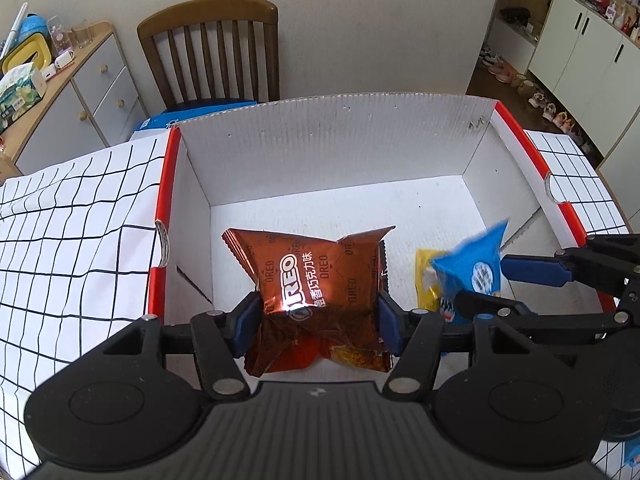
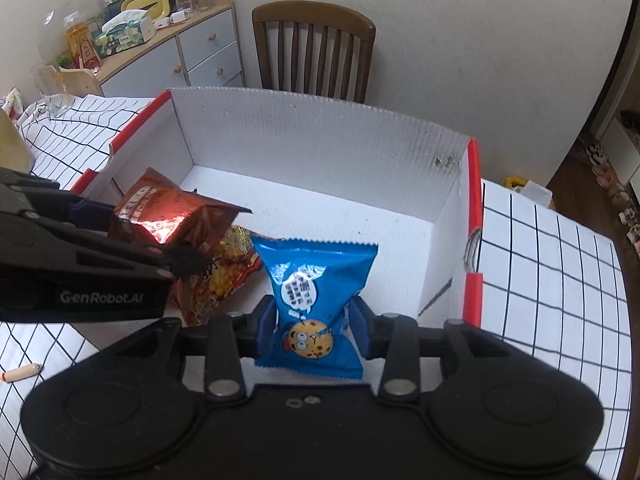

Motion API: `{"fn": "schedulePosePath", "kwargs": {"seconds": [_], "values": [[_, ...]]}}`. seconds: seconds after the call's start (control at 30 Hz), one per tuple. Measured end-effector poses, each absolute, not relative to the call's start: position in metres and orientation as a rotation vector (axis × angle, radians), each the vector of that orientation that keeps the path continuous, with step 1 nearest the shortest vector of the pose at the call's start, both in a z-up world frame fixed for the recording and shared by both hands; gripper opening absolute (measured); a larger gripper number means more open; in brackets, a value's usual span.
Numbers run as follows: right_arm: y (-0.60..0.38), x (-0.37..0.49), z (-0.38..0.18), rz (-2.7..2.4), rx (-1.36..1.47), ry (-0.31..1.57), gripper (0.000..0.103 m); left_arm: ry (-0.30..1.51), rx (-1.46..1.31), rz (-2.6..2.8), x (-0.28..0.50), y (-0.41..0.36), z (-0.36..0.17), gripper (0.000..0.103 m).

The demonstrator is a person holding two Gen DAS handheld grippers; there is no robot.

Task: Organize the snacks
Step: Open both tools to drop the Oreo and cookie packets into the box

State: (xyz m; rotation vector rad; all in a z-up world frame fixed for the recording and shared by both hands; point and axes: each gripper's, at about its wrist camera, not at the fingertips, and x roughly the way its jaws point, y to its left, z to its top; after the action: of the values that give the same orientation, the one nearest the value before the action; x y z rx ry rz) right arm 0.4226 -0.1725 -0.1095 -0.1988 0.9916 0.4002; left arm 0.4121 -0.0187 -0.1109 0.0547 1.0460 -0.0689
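My left gripper (image 1: 316, 320) is shut on a brown Oreo packet (image 1: 316, 280) and holds it over the near part of a white cardboard box with red edges (image 1: 320, 140). My right gripper (image 2: 314, 328) is shut on a blue cookie packet (image 2: 316, 280) over the same box (image 2: 320, 128). In the left wrist view the blue packet (image 1: 476, 268) and the right gripper (image 1: 532, 284) are at the right. In the right wrist view the Oreo packet (image 2: 172, 216) and the left gripper (image 2: 132, 232) are at the left. A yellow-orange snack bag (image 2: 224, 272) lies in the box under them.
The box stands on a table with a white black-grid cloth (image 1: 72, 220). A wooden chair (image 1: 216, 48) stands behind the box. A grey cabinet (image 2: 200, 48) with clutter is at the back left. A small wooden peg (image 2: 20, 373) lies on the cloth.
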Motion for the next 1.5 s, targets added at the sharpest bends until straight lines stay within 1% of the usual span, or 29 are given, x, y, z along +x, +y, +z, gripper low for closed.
{"fn": "schedulePosePath", "kwargs": {"seconds": [0.07, 0.17, 0.23, 0.27, 0.3, 0.37, 0.57, 0.7, 0.77, 1.13, 1.27, 1.5], "values": [[-0.175, 0.421, -0.109, 0.400, -0.190, 0.988, 0.045, 1.043, 0.065, -0.062, 0.410, -0.019, -0.111, 0.063], [-0.178, 0.418, -0.105, 0.400, -0.184, 0.979, 0.049, 1.041, 0.072, -0.055, 0.406, -0.020, -0.110, 0.066], [-0.179, 0.416, -0.103, 0.401, -0.186, 0.974, 0.053, 1.041, 0.063, -0.058, 0.403, -0.018, -0.108, 0.067], [-0.179, 0.415, -0.101, 0.400, -0.188, 0.969, 0.055, 1.041, 0.058, -0.058, 0.402, -0.017, -0.107, 0.068], [-0.180, 0.413, -0.099, 0.400, -0.187, 0.964, 0.056, 1.039, 0.054, -0.058, 0.400, -0.016, -0.106, 0.072], [-0.182, 0.410, -0.095, 0.401, -0.181, 0.957, 0.057, 1.029, 0.058, -0.052, 0.396, -0.017, -0.104, 0.074], [-0.189, 0.399, -0.082, 0.408, -0.166, 0.926, 0.064, 1.004, 0.069, -0.051, 0.380, -0.021, -0.092, 0.075], [-0.195, 0.391, -0.071, 0.412, -0.157, 0.907, 0.065, 0.979, 0.065, -0.045, 0.369, -0.023, -0.080, 0.075], [-0.198, 0.387, -0.065, 0.415, -0.151, 0.895, 0.069, 0.967, 0.063, -0.039, 0.364, -0.023, -0.074, 0.075], [-0.212, 0.354, -0.033, 0.440, -0.128, 0.834, 0.072, 0.897, 0.067, -0.014, 0.324, -0.031, -0.042, 0.075], [-0.220, 0.340, -0.023, 0.445, -0.113, 0.808, 0.076, 0.878, 0.050, -0.014, 0.310, -0.034, -0.033, 0.075], [-0.233, 0.314, -0.008, 0.473, -0.067, 0.792, 0.079, 0.840, 0.033, -0.016, 0.278, -0.040, -0.017, 0.075]]}}
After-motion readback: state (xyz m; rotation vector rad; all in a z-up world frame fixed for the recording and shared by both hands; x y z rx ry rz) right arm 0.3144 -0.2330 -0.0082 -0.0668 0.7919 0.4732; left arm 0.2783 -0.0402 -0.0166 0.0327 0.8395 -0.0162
